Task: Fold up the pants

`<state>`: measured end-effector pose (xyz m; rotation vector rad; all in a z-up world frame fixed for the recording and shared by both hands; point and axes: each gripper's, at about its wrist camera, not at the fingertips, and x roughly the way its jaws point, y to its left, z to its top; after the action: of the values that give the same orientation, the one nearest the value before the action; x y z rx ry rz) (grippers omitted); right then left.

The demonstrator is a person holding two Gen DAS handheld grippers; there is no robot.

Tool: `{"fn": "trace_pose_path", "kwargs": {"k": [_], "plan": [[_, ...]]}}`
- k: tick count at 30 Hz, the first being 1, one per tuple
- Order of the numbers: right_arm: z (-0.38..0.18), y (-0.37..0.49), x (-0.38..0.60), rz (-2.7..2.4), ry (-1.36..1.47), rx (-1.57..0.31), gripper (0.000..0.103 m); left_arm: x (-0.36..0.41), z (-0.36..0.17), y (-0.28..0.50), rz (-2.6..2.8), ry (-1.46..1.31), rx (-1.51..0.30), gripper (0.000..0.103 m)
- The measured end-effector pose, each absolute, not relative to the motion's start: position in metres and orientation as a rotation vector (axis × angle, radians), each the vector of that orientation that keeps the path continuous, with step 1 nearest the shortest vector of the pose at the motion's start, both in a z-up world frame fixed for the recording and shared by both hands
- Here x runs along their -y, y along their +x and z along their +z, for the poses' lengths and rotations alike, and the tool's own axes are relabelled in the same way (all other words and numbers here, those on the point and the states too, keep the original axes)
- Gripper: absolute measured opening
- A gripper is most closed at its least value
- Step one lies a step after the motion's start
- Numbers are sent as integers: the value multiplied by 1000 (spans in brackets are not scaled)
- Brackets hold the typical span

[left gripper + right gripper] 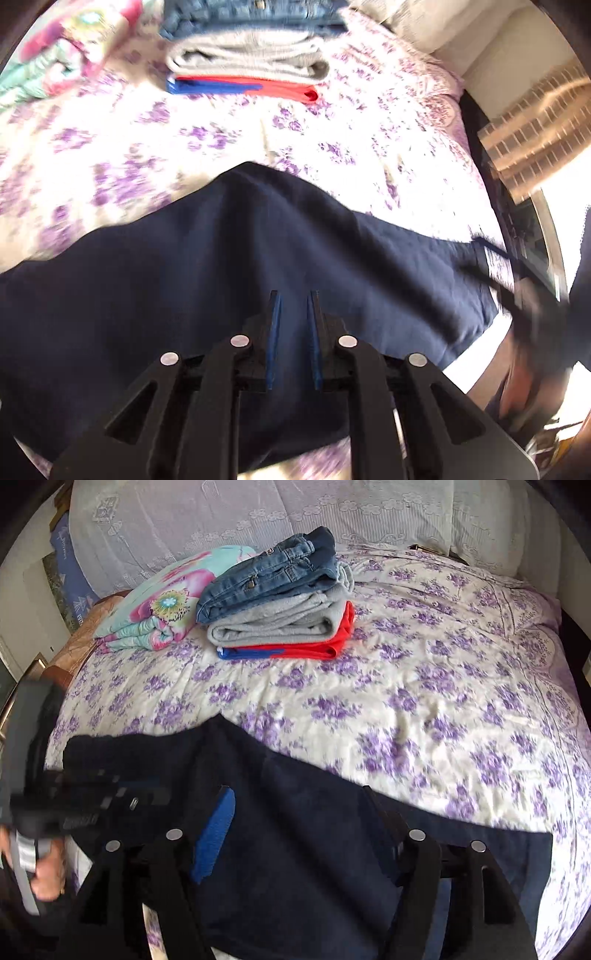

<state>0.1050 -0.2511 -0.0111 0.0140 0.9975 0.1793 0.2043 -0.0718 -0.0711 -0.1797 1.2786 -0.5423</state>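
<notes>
While lying spread across the near edge of the purple-flowered white bedspread (pixel 424 686), dark navy fabric pants (pixel 229 258) sitting under both claws, left gripper (pixel 294 295) gaping narrowly, empty, right gripper (pixel 299 794) standing moderately open, gripping nothing, stack of folded jeans, grey and red clothes (pixel 280 605) resting beyond.

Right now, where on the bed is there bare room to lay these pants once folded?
Free: the flowered bedspread right of the folded stack and beyond the navy pants. Crowded: far left, where the stack sits beside the floral quilt.

Sunlit bed (pixel 424 686) in lilac-flowered cover, white lace pillows (pixel 258 513) behind, perhaps a wicker basket (pixel 535 140) alongside
</notes>
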Motion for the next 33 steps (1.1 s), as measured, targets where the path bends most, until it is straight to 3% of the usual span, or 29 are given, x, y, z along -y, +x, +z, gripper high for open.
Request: {"fn": "trace_pose_path", "kwargs": {"k": [2, 6, 14, 22, 23, 25, 27, 29, 33], "plan": [[-29, 77, 247, 203, 43, -1031, 12, 92, -87, 229, -551, -196, -1328, 12], [-54, 55, 241, 203, 92, -1063, 13, 114, -120, 243, -553, -164, -1376, 12], [-106, 60, 227, 166, 169, -1191, 15, 108, -125, 235, -586, -153, -1318, 11], [-107, 49, 224, 122, 220, -1102, 14, 110, -129, 237, -591, -144, -1291, 8], [-104, 46, 227, 133, 236, -1101, 17, 110, -129, 235, -594, -137, -1279, 8], [-88, 31, 244, 145, 321, -1074, 32, 111, -128, 231, -598, -117, -1251, 8], [-66, 8, 278, 97, 405, -978, 69, 112, -127, 227, -593, -100, -1234, 7], [-47, -23, 322, -35, 470, -883, 82, 112, -124, 223, -583, -88, -1225, 7], [-55, -82, 415, -266, 708, -836, 85, 106, -116, 195, -588, -83, -1249, 7]]}}
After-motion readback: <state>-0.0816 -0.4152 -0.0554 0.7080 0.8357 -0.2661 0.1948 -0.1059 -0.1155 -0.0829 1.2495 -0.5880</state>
